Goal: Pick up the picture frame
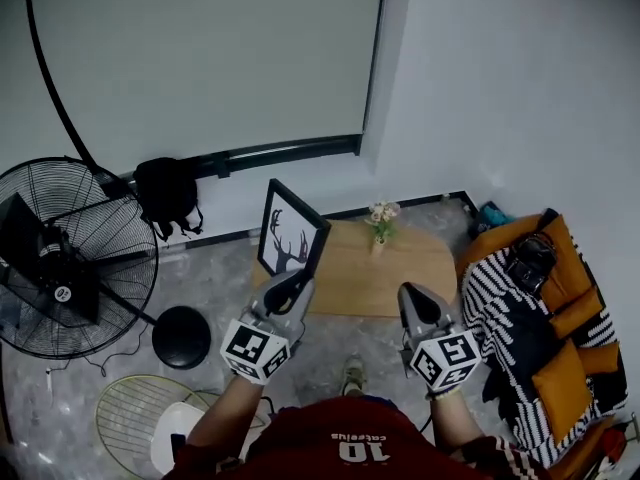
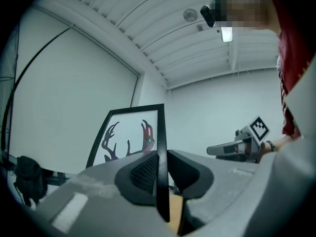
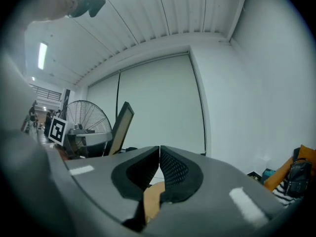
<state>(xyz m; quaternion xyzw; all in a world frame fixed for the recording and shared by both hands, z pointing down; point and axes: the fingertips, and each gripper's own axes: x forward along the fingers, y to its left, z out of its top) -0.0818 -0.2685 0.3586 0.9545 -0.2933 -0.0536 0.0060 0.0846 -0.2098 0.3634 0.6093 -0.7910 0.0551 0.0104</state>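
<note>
The picture frame (image 1: 290, 230) is black-edged with a white print of deer antlers. It is lifted off the low wooden table (image 1: 420, 268) and stands upright in the air. My left gripper (image 1: 300, 286) is shut on its right-hand edge. In the left gripper view the frame's black edge (image 2: 161, 147) runs straight down between the two pads. My right gripper (image 1: 415, 296) hovers to the right over the table, shut with nothing in it. In the right gripper view the pads (image 3: 170, 164) meet, and the frame's brown back (image 3: 121, 127) shows to the left.
A small vase of flowers (image 1: 380, 223) stands on the table's far side. A big black floor fan (image 1: 60, 258) is at the left, with a loose wire guard (image 1: 140, 418) on the floor. A black bag (image 1: 165, 193) leans on the wall. A chair with striped cloth and orange cushions (image 1: 540, 318) is at the right.
</note>
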